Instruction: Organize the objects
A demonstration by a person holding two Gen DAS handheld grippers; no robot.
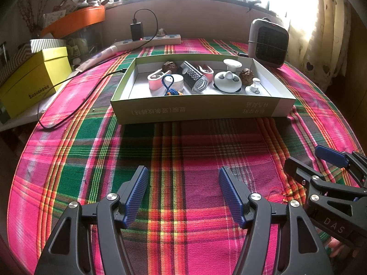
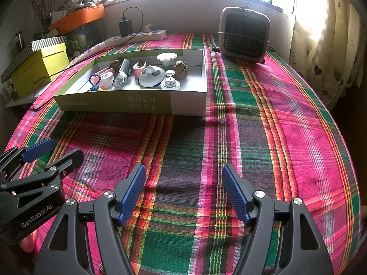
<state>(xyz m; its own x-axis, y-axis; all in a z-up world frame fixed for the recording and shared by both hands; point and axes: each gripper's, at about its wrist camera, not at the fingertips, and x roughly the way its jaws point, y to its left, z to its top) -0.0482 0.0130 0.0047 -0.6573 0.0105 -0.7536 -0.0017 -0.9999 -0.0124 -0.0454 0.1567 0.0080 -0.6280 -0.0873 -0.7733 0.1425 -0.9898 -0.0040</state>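
Seemingly the sorting is done or not yet begun: every small item lies inside the shallow box (image 1: 195, 111), and nothing sits loose on the plaid cloth (image 1: 183, 151) before it. The left gripper (image 1: 181, 194) and right gripper (image 2: 183, 192) hover near the box's front wall, fingers spread, holding nothing. The box's long axis runs crosswise; the grater (image 1: 195, 78) inside angles toward its front-right corner. Next, I judge, comes a reach over that wall.

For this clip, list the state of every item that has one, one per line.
left gripper: open, empty
right gripper: open, empty
shallow box: lidless, filled with small items
yellow box: lid on
black charger: plugged into the power strip
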